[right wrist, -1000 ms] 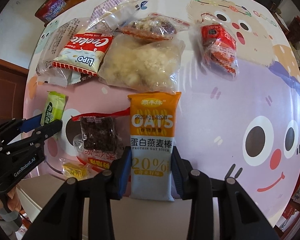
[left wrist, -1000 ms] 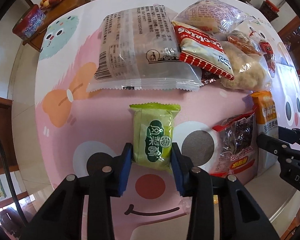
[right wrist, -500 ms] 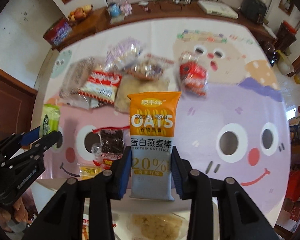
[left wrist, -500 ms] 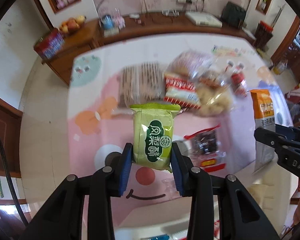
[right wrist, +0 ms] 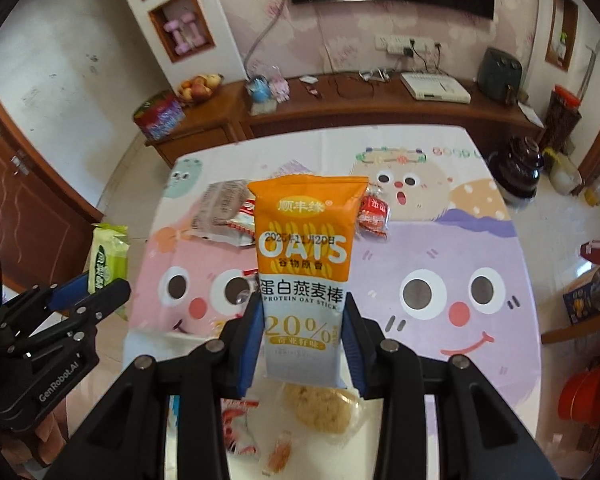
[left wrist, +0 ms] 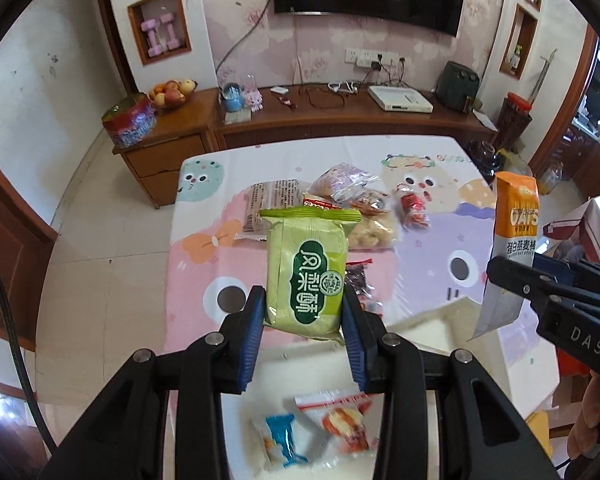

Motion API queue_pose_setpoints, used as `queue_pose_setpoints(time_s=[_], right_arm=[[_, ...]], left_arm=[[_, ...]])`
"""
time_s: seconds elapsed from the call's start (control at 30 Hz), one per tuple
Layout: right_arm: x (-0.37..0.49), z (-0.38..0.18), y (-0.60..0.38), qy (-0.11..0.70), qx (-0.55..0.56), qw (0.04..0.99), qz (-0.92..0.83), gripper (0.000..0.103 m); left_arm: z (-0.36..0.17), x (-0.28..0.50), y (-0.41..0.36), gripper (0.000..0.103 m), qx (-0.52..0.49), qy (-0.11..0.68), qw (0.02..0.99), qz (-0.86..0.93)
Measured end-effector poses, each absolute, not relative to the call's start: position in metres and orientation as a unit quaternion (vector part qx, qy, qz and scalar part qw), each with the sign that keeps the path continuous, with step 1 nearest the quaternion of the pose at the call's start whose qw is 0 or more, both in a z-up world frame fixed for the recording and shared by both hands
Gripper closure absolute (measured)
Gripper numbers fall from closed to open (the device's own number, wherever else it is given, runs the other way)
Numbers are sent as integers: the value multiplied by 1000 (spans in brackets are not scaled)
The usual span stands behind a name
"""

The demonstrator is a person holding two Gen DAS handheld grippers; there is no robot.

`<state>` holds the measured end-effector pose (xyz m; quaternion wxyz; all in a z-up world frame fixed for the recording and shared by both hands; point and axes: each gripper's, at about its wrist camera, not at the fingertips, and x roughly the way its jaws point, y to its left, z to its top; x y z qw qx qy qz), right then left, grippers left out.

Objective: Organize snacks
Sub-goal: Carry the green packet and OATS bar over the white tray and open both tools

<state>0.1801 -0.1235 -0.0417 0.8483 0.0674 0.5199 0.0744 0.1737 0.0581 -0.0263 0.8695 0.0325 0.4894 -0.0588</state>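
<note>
**Two wrist views, raised above the table's near edge**

Both fisheyes look forward and down across the cartoon tablecloth [left wrist: 204, 248] toward the TV wall. Left camera sits left, catching the right gripper [left wrist: 512, 284]; right camera catches the left gripper [right wrist: 96, 292]

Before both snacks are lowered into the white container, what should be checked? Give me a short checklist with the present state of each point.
1. Left gripper holds the green snack pack between both pads: ok.
2. Right gripper holds the orange oat bar firmly: ok.
3. White container lies below the grippers: ok.
4. Free space inside, beside the snacks already there: cannot tell.
5. The grippers are apart, not touching: ok.
</note>
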Motion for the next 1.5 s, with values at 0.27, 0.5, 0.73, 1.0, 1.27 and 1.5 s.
queue_pose_setpoints(time_s=[0.27,0.5,0.73,1.0,1.27,1.5], right_arm=[[124,-11,-122,508,62,852,112,66],[85,-5,-123,512,55,848,126,66],[59,-14,-122,522,40,844,121,65],[40,-37,-113,544,9,833,105,65],[32,-44,-108,550,-7,830,95,65],[30,-45,-106,557,-18,826,84,62]], left_arm=[[6,117,55,67,25,465,884,-40],[6,76,54,67,23,462,886,-25],[-23,46,55,67,13,494,869,-15],[-54,27,52,67,19,526,850,-9],[-60,26,51,67,24,532,847,-8],[-60,27,52,40,16,538,843,-6]])
